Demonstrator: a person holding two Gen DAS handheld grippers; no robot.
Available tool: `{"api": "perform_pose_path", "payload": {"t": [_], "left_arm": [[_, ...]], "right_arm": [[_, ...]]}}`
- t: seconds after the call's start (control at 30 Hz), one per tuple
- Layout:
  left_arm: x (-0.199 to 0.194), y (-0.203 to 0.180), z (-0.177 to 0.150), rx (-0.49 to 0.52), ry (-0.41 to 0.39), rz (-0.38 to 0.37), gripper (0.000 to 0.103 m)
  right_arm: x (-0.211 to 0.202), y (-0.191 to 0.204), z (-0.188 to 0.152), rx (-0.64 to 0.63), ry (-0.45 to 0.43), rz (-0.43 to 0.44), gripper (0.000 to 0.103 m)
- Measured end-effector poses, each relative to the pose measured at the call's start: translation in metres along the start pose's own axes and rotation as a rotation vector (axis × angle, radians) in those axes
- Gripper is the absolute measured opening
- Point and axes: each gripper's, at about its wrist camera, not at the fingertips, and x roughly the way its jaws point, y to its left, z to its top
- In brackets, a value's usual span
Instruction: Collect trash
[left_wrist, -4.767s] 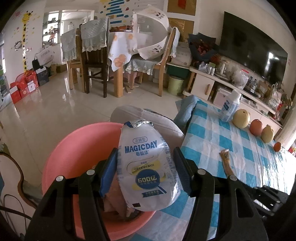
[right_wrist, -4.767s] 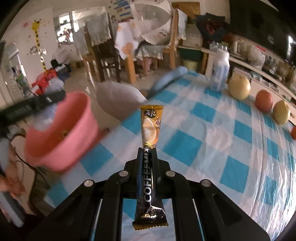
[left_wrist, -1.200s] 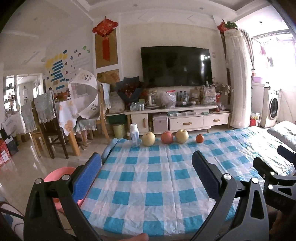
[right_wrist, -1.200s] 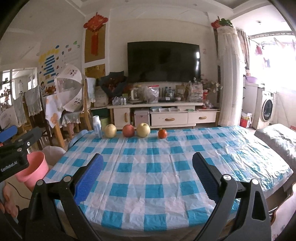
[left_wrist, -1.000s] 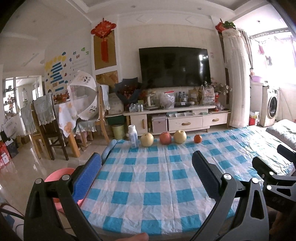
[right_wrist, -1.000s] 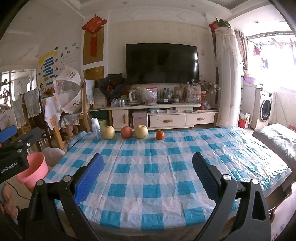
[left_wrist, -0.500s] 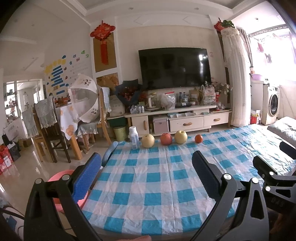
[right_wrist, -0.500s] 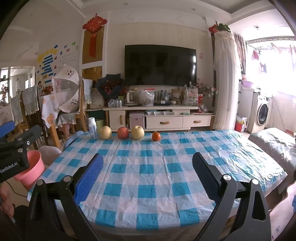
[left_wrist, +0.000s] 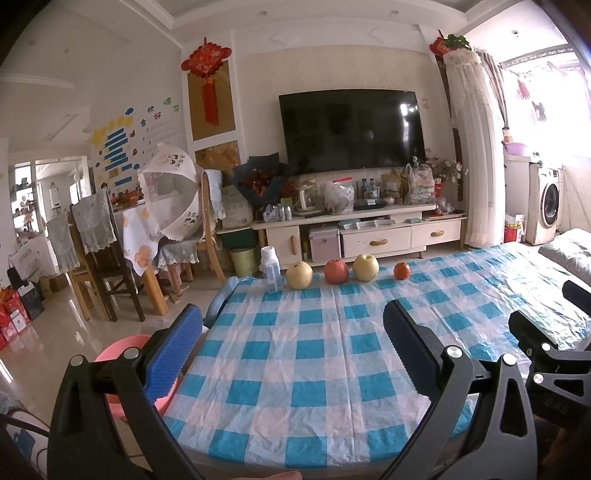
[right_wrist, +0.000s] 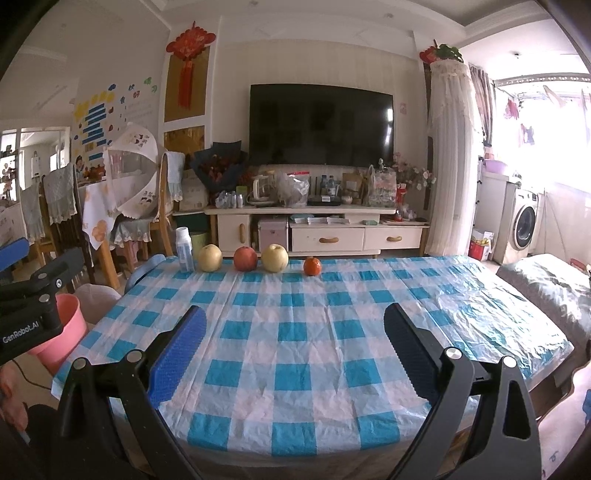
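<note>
1. The left gripper (left_wrist: 291, 341) hangs above the near edge of the surface (left_wrist: 317, 354) with its jaws spread wide and nothing between the blue pads.
2. The right gripper (right_wrist: 293, 341) is held the same way: jaws wide apart, empty, pointing across the checked cloth toward the far side.
3. No wrapper or packet shows anywhere on the cloth in either view, so I judge the collecting is done or nearly so.
4. The pink basin (left_wrist: 114, 354), which I take for the trash receptacle, stands on the floor off the left near corner of the surface; the left gripper's own finger hides part of it, and its contents cannot be seen.
5. In the right wrist view the basin (right_wrist: 61, 332) sits far to the left, partly behind the left gripper's body, so the left hand is clearly the nearer one to it.
6. Along the far edge stand a white bottle (right_wrist: 184, 251), a pear (right_wrist: 209, 258), an apple (right_wrist: 245, 258), a second pear (right_wrist: 275, 257) and a small orange fruit (right_wrist: 312, 266), in a row running left to right, well apart from both grippers.
7. If the upright bottle counts as trash, it lies straight ahead and slightly left of both jaws, at the basin's end of the row; whether it is empty I cannot tell.
</note>
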Motion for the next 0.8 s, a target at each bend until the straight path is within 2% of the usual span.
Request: {"api": "perform_pose_path", "payload": {"t": [0.4, 0.57, 0.8], "left_arm": [[0.013, 0.006, -0.015, 0.008, 0.027, 0.001, 0.099], [0.024, 0.009, -0.023, 0.011, 0.052, 0.007, 0.099], [0.051, 0.004, -0.030, 0.017, 0.095, 0.009, 0.099]], "right_arm": [[0.001, 0.000, -0.009, -0.003, 0.016, 0.008, 0.096], [0.003, -0.001, -0.019, -0.007, 0.038, 0.018, 0.096], [0.027, -0.005, -0.030, -0.004, 0.102, 0.023, 0.096]]}}
